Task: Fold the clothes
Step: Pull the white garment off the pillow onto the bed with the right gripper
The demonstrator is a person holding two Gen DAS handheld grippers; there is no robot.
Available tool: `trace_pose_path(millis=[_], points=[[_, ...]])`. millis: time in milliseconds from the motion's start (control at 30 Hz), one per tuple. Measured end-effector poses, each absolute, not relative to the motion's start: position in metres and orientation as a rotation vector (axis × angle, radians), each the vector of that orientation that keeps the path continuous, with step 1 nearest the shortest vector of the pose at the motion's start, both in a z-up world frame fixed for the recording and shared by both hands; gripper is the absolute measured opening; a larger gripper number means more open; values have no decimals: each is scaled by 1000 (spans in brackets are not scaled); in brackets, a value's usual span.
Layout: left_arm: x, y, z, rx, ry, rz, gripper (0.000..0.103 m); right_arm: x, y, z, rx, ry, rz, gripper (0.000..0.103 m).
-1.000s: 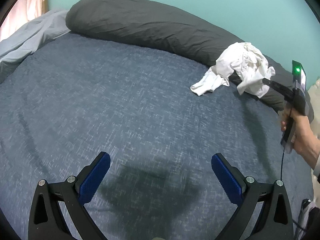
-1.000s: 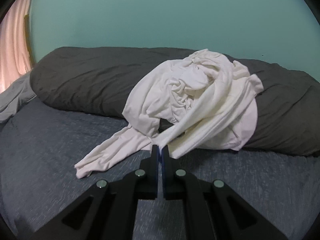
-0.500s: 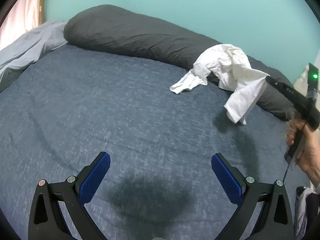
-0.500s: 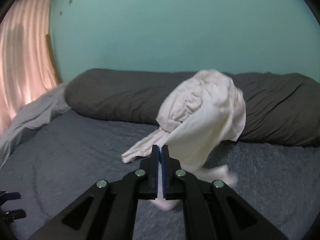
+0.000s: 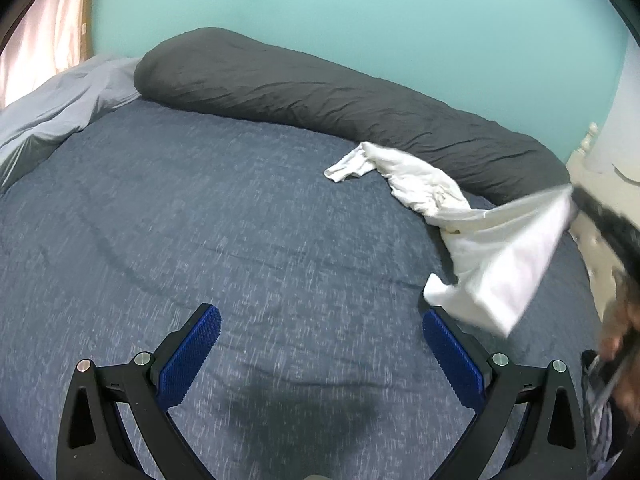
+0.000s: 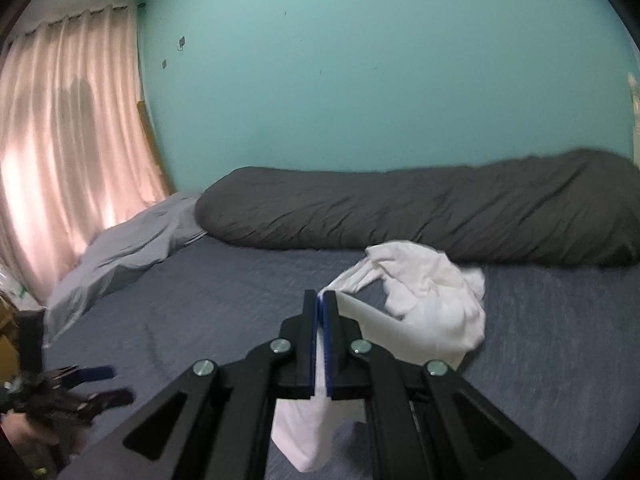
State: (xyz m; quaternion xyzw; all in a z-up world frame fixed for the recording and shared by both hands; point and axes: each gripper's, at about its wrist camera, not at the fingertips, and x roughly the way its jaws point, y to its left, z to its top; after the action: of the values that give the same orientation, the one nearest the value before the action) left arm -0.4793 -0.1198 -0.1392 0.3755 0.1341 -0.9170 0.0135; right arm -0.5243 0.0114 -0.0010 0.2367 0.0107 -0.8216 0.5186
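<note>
A white garment [image 5: 472, 232] trails across the blue bedspread [image 5: 224, 216] at the right, one end lifted off the bed. My right gripper [image 6: 321, 300] is shut on that lifted end, and cloth of the white garment [image 6: 424, 300] hangs below and beside its jaws. In the left wrist view the right gripper [image 5: 576, 196] shows blurred at the right edge, with a hand [image 5: 624, 340] under it. My left gripper [image 5: 320, 344] hovers open over the bedspread, nothing between its blue pads [image 5: 190, 356]. It also appears blurred as the left gripper [image 6: 94, 386] low on the left of the right wrist view.
A long dark grey bolster [image 5: 320, 96] lies along the teal wall [image 5: 360, 8] behind the garment. A pale grey sheet [image 5: 60, 108] is bunched at the far left by the pink curtain [image 6: 64, 140]. A white bedpost [image 5: 588, 148] stands at the right.
The right gripper has pulled the white garment off the bolster and down onto the bedspread, toward the near right. Both wrist views have drawn back and risen, showing more of the bed and wall.
</note>
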Motion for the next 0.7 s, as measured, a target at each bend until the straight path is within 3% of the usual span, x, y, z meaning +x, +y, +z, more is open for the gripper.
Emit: trace_pose_path(millis=[267,700], points=[[-478,-118,-140,1189,404,-2863,103,-525,39,-44,728,31,-2012,2],[-512,-130,-172,1274,405,-2802,103,-642,-9,-127,1062,112,-2108,5]])
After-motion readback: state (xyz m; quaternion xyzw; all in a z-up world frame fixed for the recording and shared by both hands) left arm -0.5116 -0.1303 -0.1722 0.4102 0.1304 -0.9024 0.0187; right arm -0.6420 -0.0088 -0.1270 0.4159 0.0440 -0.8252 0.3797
